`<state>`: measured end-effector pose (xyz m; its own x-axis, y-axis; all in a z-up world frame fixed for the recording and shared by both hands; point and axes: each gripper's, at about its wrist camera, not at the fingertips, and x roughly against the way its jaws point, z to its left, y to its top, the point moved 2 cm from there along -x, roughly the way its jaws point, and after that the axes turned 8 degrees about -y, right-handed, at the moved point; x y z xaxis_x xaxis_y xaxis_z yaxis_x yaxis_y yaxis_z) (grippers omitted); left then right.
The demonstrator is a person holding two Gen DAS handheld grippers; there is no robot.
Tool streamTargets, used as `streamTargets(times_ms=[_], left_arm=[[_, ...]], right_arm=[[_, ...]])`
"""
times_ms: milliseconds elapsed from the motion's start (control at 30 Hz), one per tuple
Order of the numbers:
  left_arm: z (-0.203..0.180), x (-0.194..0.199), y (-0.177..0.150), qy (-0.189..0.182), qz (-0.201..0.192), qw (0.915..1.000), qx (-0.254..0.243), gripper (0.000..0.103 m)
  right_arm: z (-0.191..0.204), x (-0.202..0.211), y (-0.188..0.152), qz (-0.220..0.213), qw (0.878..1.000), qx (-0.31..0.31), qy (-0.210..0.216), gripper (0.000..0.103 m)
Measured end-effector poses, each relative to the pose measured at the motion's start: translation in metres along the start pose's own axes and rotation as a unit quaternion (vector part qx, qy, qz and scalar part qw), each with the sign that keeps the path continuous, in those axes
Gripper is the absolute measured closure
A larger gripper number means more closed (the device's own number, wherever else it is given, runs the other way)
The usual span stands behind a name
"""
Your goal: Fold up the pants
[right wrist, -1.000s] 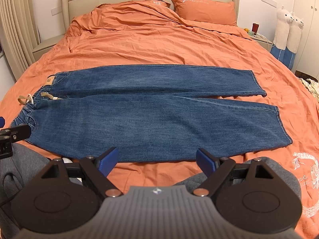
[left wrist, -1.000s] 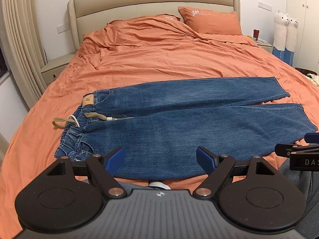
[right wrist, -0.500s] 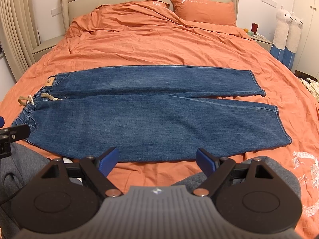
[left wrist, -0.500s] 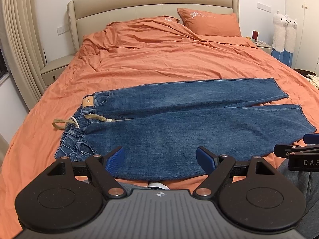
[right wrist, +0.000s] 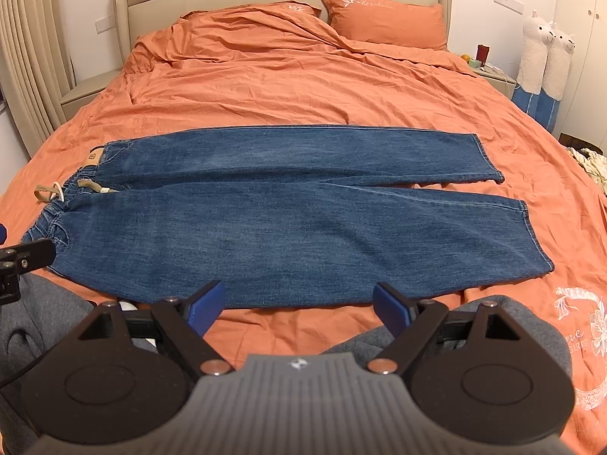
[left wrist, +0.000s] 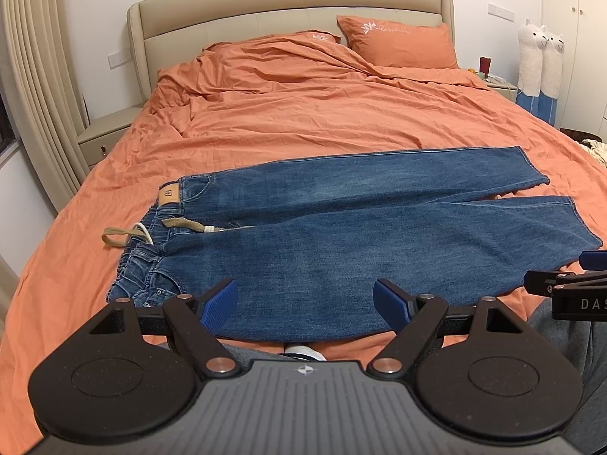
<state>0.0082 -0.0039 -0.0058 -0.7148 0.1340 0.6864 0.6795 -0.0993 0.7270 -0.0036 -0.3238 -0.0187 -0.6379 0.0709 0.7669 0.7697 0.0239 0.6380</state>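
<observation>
The bed (left wrist: 303, 121) is the landmark — orange sheet, rumpled toward its head, beige headboard (left wrist: 288, 11) behind. A pillow (left wrist: 398, 41) lies at its head on the right. Left of the bed stand a nightstand (left wrist: 106, 132) and curtains (left wrist: 34, 76); right of it — two llama toys (left wrist: 540, 60) and a second nightstand with a red cup (right wrist: 482, 53).

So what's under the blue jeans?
The jeans lie flat on the orange duvet cover, which shows all around them. Whatever lies directly beneath the denim is covered, so I can't tell if anything else hides there.
</observation>
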Motion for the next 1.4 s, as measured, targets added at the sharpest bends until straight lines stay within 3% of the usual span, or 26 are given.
streamTargets(times_ms=[1400], left_arm=[[-0.002, -0.001, -0.009, -0.006, 0.003, 0.9999, -0.013, 0.008]], right_arm=[[-0.002, 0.001, -0.009, 0.009, 1.0, -0.003, 0.007, 0.021]])
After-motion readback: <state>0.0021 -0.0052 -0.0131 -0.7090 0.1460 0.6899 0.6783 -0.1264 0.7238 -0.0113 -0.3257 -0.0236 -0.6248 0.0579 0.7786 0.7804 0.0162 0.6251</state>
